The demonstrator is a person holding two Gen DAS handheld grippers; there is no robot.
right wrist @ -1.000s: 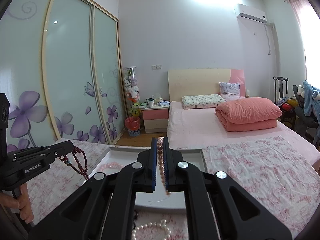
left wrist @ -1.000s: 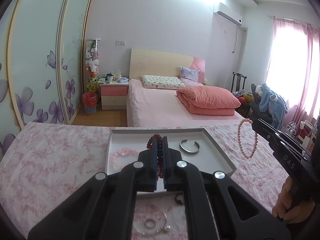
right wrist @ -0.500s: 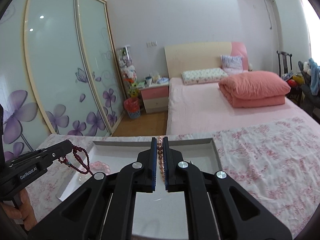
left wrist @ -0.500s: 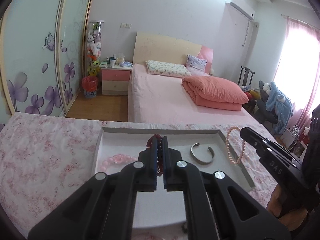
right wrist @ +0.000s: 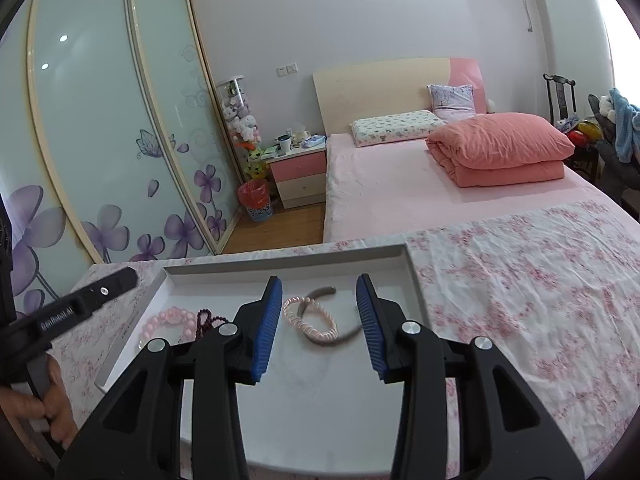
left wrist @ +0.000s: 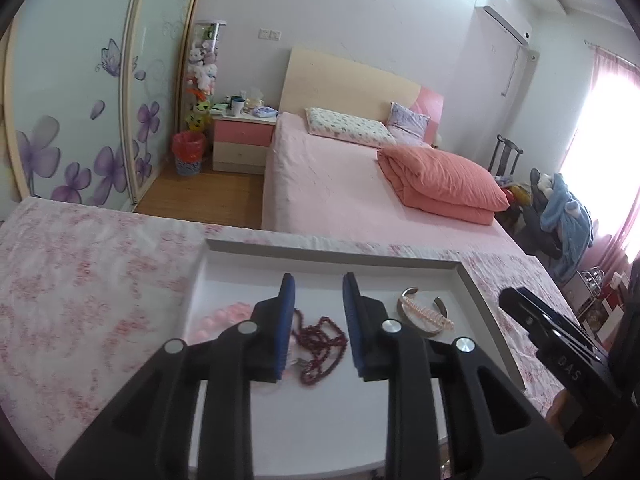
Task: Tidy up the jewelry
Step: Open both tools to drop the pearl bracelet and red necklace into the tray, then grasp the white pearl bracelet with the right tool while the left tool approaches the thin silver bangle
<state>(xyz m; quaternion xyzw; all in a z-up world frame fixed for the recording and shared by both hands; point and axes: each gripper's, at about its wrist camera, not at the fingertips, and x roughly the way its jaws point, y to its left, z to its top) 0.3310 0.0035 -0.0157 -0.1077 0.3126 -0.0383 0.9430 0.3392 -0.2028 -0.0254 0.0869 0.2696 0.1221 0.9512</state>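
Observation:
A white tray (left wrist: 332,248) with a grey rim lies on the floral cloth. My left gripper (left wrist: 319,284) hovers low over it with its jaws opening. The dark red bead string (left wrist: 320,340) lies loose on the tray floor between the fingers, free of the pads. A pale pink bead bracelet (left wrist: 224,316) rests to its left. My right gripper (right wrist: 319,282) is also opening above the tray (right wrist: 280,262). Below it the pink pearl bracelet (right wrist: 310,320) lies across the silver bangle (right wrist: 344,338), untouched by the pads. The bangle (left wrist: 408,293) also shows in the left wrist view.
The floral tablecloth (right wrist: 540,280) spreads around the tray. Each view shows the other gripper at its side: the right one (left wrist: 552,340) and the left one (right wrist: 80,304), with a hand (right wrist: 56,408) on its handle. A pink bed (left wrist: 360,184) and a wardrobe (right wrist: 100,140) stand beyond.
Both grippers came down over the tray and went from shut to open. The red beads and the pink pearl bracelet left the pads and now lie on the tray.

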